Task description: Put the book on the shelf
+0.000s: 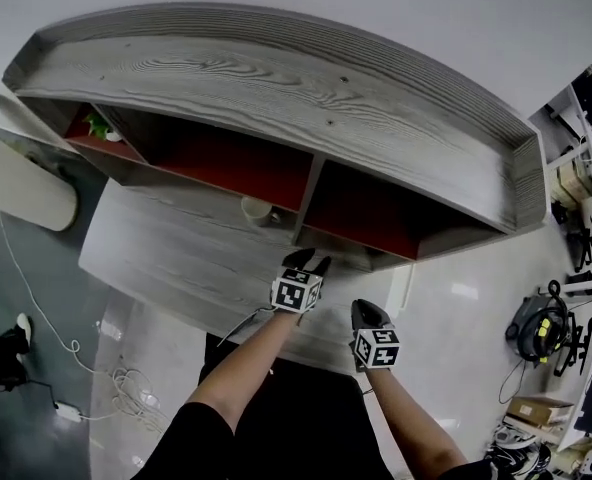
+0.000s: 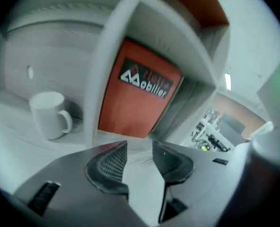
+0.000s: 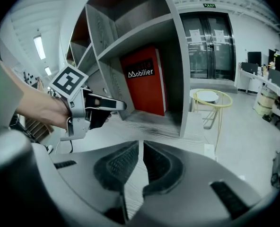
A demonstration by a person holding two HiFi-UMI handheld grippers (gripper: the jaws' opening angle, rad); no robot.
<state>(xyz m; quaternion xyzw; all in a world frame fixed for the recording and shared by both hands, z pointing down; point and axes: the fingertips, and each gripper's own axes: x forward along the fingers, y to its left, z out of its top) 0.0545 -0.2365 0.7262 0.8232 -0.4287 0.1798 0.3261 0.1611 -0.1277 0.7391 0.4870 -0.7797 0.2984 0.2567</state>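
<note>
Standing upright in a lower compartment of the grey wood-grain shelf unit (image 1: pixel 276 78), the red rectangular book with white lettering on its cover (image 2: pixel 140 93) fills the centre of the left gripper view, its lower edge on the grey wood-grain floor of that compartment and its cover facing outward. A grey upright divider (image 2: pixel 107 70) runs just beside the book's left edge in that view, and whether the two touch cannot be told. On the far side of the divider, at centre left of the frame, a white ceramic mug with a handle (image 2: pixel 48 113) sits on the same grey surface, well apart from the book. The left claw (image 2: pixel 140 143) sits at the bottom centre of its own view with its two dark ribbed pads a moderate gap apart and only bare wood grain showing between them; it points toward the book but is clear of it. The right claw (image 3: pixel 141 143) has its pads drawn together to a thin slit, with nothing held. In the right gripper view the left claw's marker cube and the hand (image 3: pixel 40 110) gripping it appear at centre left, in front of the shelf's open face, with the book deeper inside at upper centre. In the head view both claws hover over the front part of the grey wood-grain counter (image 1: pixel 176 248), at lower centre of the frame, the left one nearer the shelf. A white cable (image 1: pixel 36 298) trails over the floor at lower left.
</note>
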